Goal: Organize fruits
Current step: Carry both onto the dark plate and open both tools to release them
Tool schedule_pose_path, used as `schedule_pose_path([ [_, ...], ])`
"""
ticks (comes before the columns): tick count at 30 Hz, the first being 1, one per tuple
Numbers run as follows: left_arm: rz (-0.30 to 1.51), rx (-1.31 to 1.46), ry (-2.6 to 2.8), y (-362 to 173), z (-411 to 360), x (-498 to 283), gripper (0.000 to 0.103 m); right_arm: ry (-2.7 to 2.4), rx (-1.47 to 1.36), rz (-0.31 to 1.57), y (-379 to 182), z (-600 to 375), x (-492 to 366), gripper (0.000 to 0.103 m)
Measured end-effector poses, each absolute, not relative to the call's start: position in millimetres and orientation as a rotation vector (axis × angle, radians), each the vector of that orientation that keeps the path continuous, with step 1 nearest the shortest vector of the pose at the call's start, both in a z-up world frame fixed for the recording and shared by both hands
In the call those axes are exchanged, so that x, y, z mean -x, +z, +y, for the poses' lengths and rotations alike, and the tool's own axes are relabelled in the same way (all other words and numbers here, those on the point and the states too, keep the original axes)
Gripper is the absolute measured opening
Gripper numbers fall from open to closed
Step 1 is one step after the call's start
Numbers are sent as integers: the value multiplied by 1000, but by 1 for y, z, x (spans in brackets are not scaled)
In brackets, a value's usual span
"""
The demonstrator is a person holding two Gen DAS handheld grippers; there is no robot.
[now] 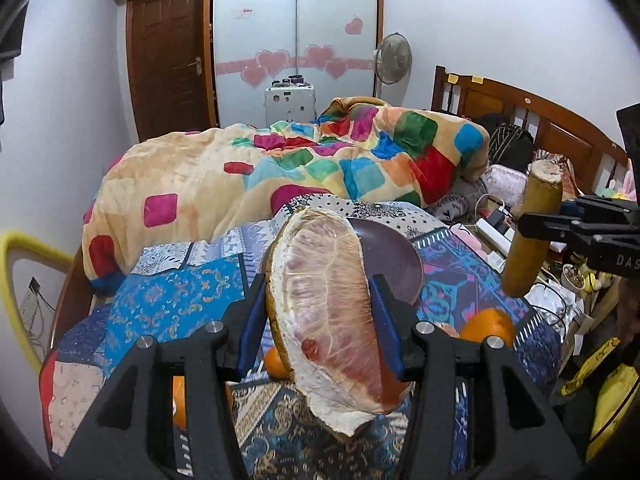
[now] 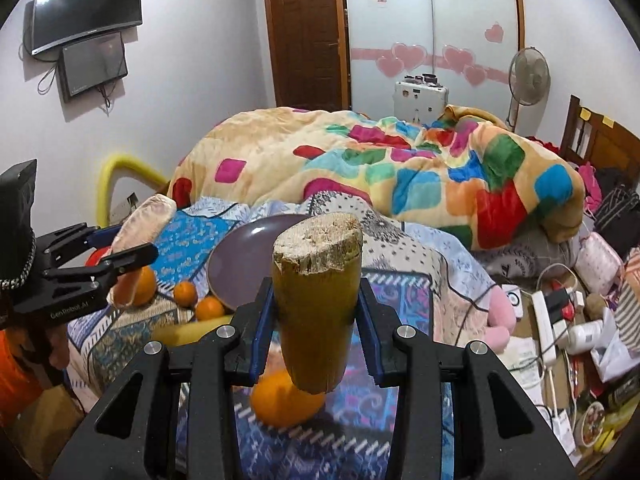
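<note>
My left gripper [image 1: 318,292] is shut on a pomelo wedge [image 1: 324,312] with pink flesh and a thick pale rind, held upright above the patterned bedspread. A short yellow-green sugarcane piece [image 2: 316,300] with a fibrous cut top stands upright in my shut right gripper [image 2: 316,292]. A purple plate [image 2: 248,264] lies on the bed just beyond both. Under the sugarcane rests an orange [image 2: 280,400]; two small oranges [image 2: 186,294] and a banana [image 2: 188,332] lie left of the plate. In the right wrist view the left gripper [image 2: 132,254] shows at the left with the wedge [image 2: 140,220].
A colourful checked quilt [image 1: 280,168] is heaped across the bed behind the plate. On the right are a power strip [image 2: 548,320], cables and boxes, with a wooden headboard [image 1: 540,120] beyond. A yellow padded rail [image 1: 24,248] stands at the left edge.
</note>
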State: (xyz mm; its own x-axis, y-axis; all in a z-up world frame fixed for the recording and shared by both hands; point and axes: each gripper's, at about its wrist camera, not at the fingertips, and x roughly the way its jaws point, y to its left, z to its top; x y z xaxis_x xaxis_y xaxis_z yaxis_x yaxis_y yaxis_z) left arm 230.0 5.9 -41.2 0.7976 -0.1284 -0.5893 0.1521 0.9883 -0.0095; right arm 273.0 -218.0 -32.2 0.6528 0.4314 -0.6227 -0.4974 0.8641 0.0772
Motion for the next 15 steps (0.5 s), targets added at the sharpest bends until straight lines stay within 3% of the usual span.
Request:
schedule_pose_path([
  [15, 683, -43, -98, -61, 7, -293, 50, 566, 148, 730, -59, -185, -322, 35],
])
